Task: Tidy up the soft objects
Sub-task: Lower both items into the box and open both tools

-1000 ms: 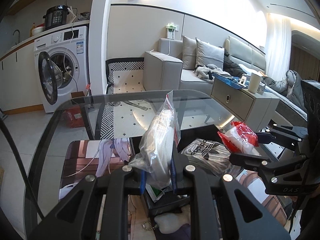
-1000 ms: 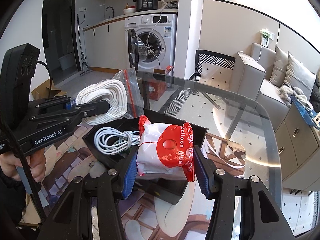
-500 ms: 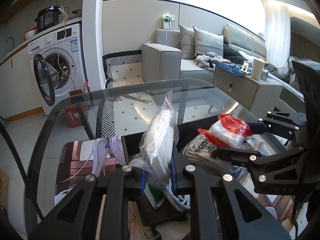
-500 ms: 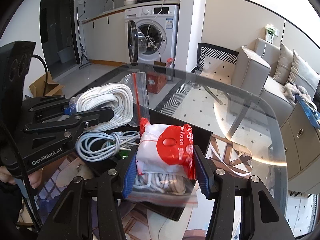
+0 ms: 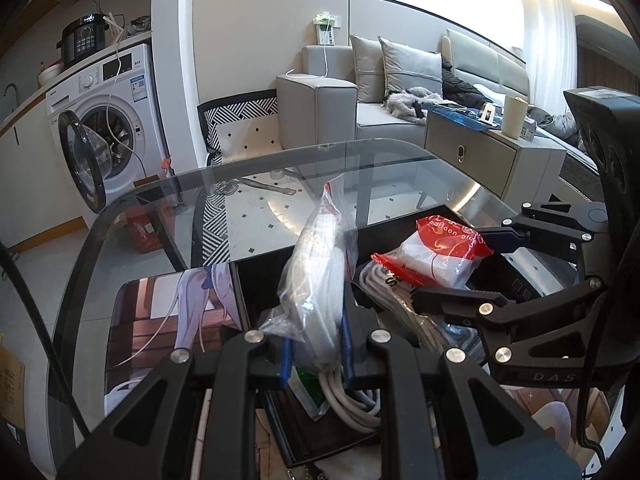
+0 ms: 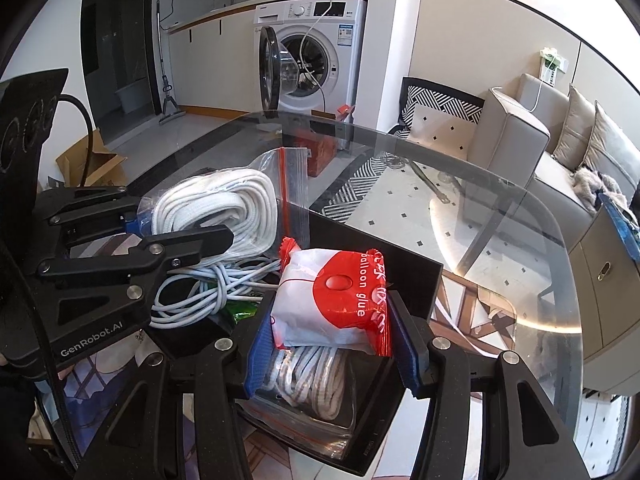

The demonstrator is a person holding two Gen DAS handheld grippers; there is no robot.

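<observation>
My left gripper (image 5: 314, 356) is shut on a clear zip bag of white rope (image 5: 320, 280), held upright over the black box (image 5: 256, 284); the bag also shows in the right wrist view (image 6: 224, 212). My right gripper (image 6: 332, 344) is shut on a red and white balloon glue packet (image 6: 336, 300), held over the black box (image 6: 412, 276). The packet shows in the left wrist view (image 5: 440, 256). Inside the box lie a loose white cable (image 6: 200, 296) and another bagged rope (image 6: 312, 384).
The box sits on a printed mat (image 5: 160, 312) on a glass table (image 6: 500, 208). A small green packet (image 6: 240, 312) lies in the box. A washing machine (image 6: 320, 48) and a grey sofa (image 5: 360, 112) stand beyond the table.
Both grippers have moved forward and lower over the black box, with their loads still held. The balloon glue packet now sits above the bagged rope in the box.
</observation>
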